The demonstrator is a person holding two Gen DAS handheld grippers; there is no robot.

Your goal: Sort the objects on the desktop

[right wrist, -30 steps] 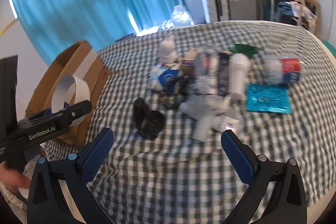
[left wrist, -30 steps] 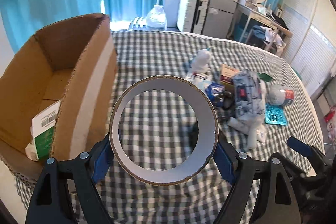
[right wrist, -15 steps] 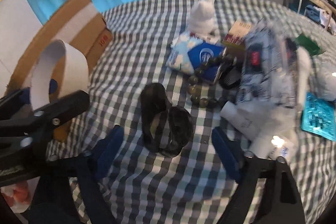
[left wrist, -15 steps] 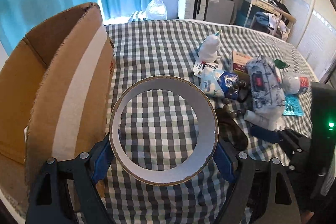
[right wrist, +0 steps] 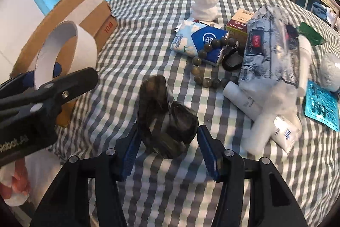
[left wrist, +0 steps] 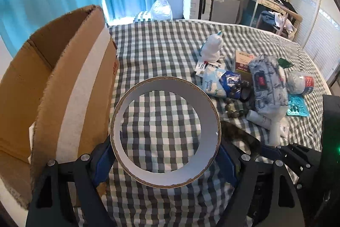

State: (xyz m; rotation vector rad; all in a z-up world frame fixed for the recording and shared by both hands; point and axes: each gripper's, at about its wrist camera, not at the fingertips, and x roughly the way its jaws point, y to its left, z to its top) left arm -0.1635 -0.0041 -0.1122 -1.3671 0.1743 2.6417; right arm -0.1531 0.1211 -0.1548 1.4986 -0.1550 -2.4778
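Note:
My left gripper (left wrist: 165, 165) is shut on a white cardboard tape ring (left wrist: 136, 165), held above the checked cloth just right of the open cardboard box (left wrist: 63, 86). The ring also shows in the right wrist view (right wrist: 85, 46). My right gripper (right wrist: 167, 148) is open, its blue pads on either side of a dark smoky hair clip (right wrist: 165, 118) lying on the cloth; touching cannot be told. A pile of objects lies right: bead bracelet (right wrist: 204, 52), tissue packs (right wrist: 199, 39), patterned pouch (right wrist: 267, 50), white tubes (right wrist: 265, 120).
A white plush toy (right wrist: 206, 3) and a small red-brown box (right wrist: 240, 22) lie behind the pile. A teal blister card (right wrist: 320, 105) is at the right. The box wall stands close to the left gripper. Furniture and curtains are beyond the table.
My right gripper has moved forward and down onto the dark hair clip and narrowed around it. My left gripper, with the ring, has moved right, away from over the box.

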